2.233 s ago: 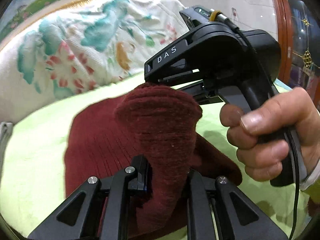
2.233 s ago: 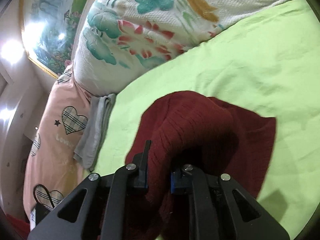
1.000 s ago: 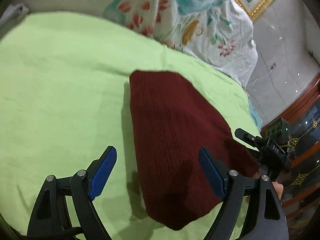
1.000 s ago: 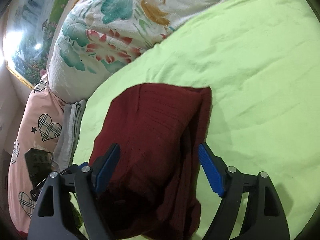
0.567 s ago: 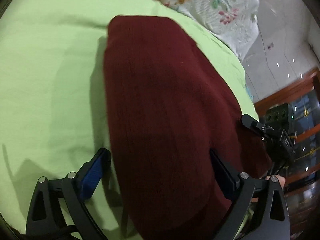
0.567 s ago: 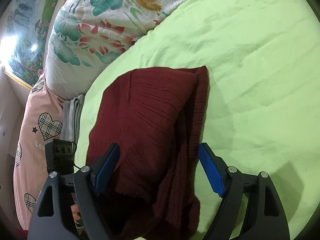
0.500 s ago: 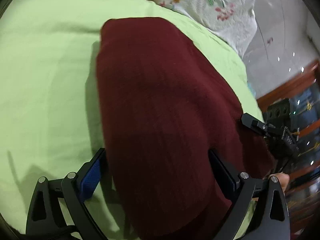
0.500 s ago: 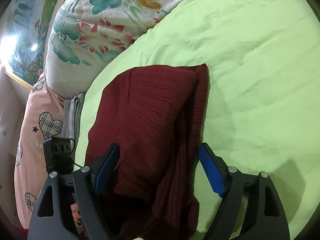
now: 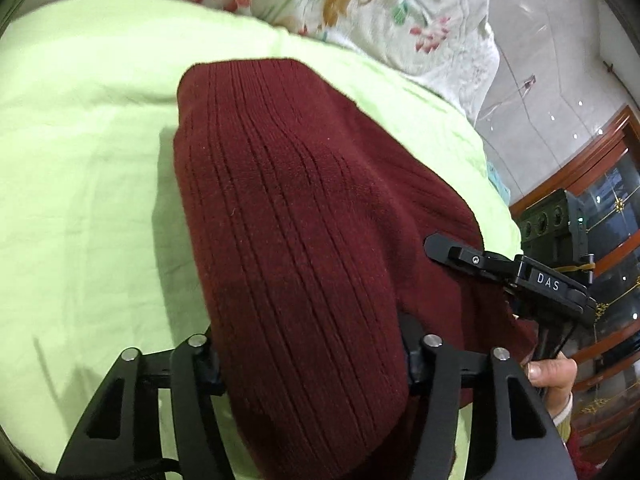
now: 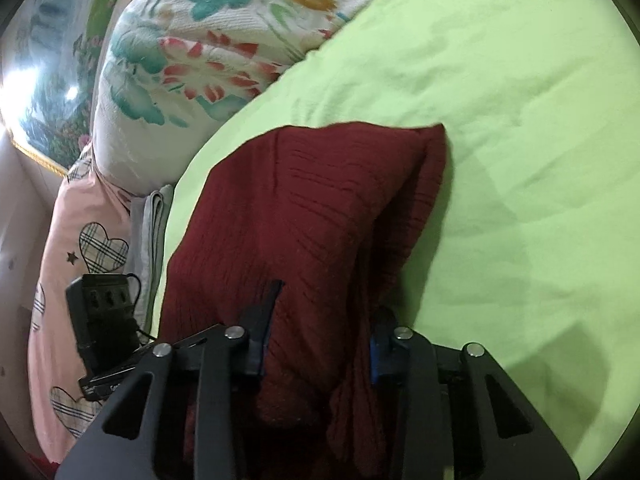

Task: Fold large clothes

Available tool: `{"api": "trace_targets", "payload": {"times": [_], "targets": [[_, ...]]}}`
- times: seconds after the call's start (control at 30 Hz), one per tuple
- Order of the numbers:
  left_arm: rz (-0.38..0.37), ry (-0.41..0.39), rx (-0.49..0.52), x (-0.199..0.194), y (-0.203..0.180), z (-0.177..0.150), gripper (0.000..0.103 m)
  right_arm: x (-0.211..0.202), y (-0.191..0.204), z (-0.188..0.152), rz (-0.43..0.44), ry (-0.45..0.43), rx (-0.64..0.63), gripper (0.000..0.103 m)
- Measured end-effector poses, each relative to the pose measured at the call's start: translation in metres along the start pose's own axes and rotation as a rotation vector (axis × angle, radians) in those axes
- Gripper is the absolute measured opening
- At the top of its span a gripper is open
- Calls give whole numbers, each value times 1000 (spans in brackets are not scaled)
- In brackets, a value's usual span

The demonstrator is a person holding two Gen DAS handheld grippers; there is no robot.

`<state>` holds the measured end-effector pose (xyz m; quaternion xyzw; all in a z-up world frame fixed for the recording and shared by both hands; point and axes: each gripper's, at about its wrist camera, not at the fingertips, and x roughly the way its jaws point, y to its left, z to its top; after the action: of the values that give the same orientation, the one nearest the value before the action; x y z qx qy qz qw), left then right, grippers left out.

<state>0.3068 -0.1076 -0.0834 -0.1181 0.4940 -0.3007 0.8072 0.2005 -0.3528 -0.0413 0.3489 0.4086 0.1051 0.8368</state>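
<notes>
Both claws closed on sweater (image 9: 304,240)

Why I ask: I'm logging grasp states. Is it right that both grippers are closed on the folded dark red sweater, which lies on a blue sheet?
Not quite: the sheet is light green, not blue, as the right wrist view shows. The rest holds: the left gripper and right gripper are both closed on the folded dark red sweater.
</notes>
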Motion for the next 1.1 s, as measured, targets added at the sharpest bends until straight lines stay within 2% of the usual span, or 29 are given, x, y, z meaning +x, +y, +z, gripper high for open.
{"api": "trace_targets", "payload": {"times": [0.1,0.2,0.3,0.47,0.57,0.6,0.67,0.73,0.8,0.87,0.97,1.03,1.1], "targets": [[-15,-35,-8,-30,3,-13,56,-2,24,-7,41,2,-21,33],[2,-62,-23,-75,23,-31,56,7,52,-21,93,32,-60,33],[41,-87,-48,-122,48,-52,56,31,84,-43,173,74,-100,33],[114,-114,-72,-177,86,-85,57,81,123,-77,287,145,-119,33],[144,-83,-132,-177,116,-108,59,109,125,-95,245,197,-110,34],[136,-85,-154,-175,127,-116,63,116,121,-101,226,205,-103,36],[94,-117,-189,-177,139,-125,67,118,116,-104,233,202,-79,46],[101,-129,-198,-179,136,-126,69,114,114,-105,211,197,-71,53],[132,-133,-188,-183,131,-129,72,106,116,-103,189,187,-83,53],[142,-150,-189,-193,128,-132,72,98,116,-100,170,174,-82,59],[171,-209,-186,-222,126,-145,72,77,115,-90,133,112,-78,64],[222,-279,-172,-248,121,-153,70,64,118,-84,117,68,-89,64],[229,-349,-154,-270,117,-160,65,58,124,-81,121,38,-114,64]]}}
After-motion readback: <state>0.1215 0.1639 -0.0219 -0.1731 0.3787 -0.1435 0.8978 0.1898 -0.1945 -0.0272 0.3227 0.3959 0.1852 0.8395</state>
